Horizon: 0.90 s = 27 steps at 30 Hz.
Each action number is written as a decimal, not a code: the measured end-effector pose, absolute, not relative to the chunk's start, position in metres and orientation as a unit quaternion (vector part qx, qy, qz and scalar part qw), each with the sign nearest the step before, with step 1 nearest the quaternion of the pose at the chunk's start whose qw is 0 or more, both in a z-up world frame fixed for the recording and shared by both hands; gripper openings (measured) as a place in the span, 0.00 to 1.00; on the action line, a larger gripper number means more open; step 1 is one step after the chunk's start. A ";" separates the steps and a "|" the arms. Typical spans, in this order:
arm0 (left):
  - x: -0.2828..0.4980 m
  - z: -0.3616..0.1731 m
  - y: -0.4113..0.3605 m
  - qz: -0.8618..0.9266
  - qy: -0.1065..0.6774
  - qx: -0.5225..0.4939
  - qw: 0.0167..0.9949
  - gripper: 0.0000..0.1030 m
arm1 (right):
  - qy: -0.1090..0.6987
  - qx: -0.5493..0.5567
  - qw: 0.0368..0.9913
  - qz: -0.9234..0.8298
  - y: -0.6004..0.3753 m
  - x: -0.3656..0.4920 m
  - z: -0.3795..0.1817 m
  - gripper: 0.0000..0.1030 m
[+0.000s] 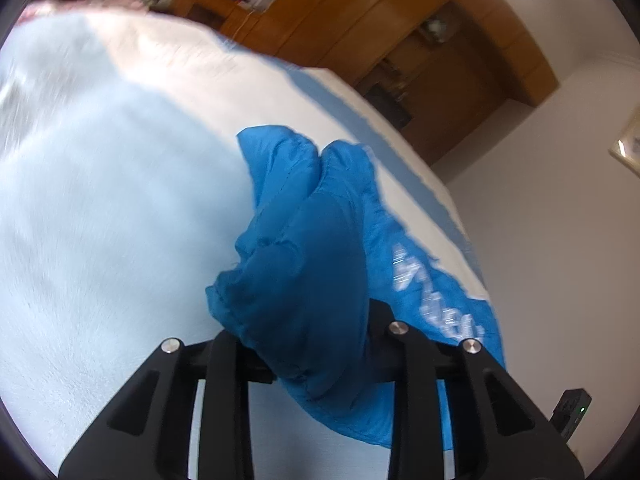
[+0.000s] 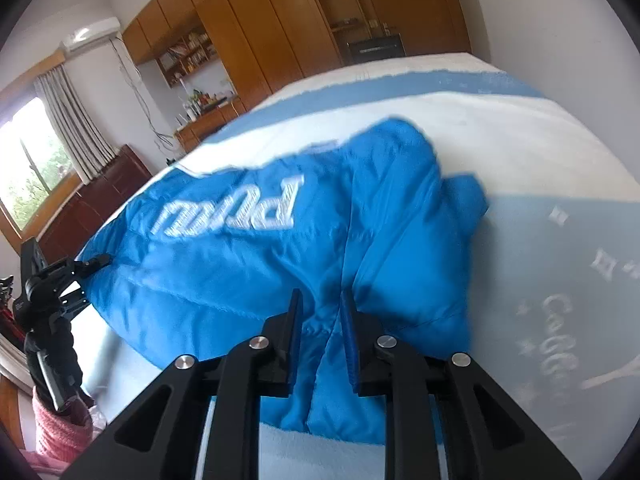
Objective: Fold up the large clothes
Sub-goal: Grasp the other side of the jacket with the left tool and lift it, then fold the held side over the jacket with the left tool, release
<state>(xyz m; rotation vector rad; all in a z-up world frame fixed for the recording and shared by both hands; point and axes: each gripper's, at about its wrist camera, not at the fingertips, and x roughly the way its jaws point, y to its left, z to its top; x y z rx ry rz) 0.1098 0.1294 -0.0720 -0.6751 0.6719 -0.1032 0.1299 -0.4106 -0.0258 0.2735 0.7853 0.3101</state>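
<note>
- Right gripper (image 2: 320,320), lower centre of frame: black fingers narrowed, pinching a ridge of the blue jacket (image 2: 280,248).
- Left gripper (image 1: 316,344), bottom centre: clamped on a bunched fold of the jacket (image 1: 304,240).
- Slick, puffy quilted fabric, white stitched lettering (image 2: 228,212), spread mid-frame over a fuzzy pale-blue and white blanket (image 2: 540,152).
- Wooden wardrobes (image 2: 272,28) along the top.

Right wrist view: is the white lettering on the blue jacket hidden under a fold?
No. The white lettering lies fully exposed on the upper face of the blue jacket, spread on the bed.
</note>
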 end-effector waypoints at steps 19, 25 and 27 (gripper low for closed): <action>0.117 0.033 -0.075 -0.218 0.287 -0.128 0.924 0.24 | 0.348 0.109 0.925 0.108 -0.468 0.092 0.045 0.20; 0.134 0.010 -0.118 -0.245 0.325 -0.100 0.908 0.24 | 0.361 0.123 0.919 0.102 -0.480 0.090 0.041 0.20; 0.142 0.001 -0.130 -0.252 0.338 -0.094 0.902 0.24 | 0.365 0.125 0.917 0.100 -0.483 0.090 0.039 0.20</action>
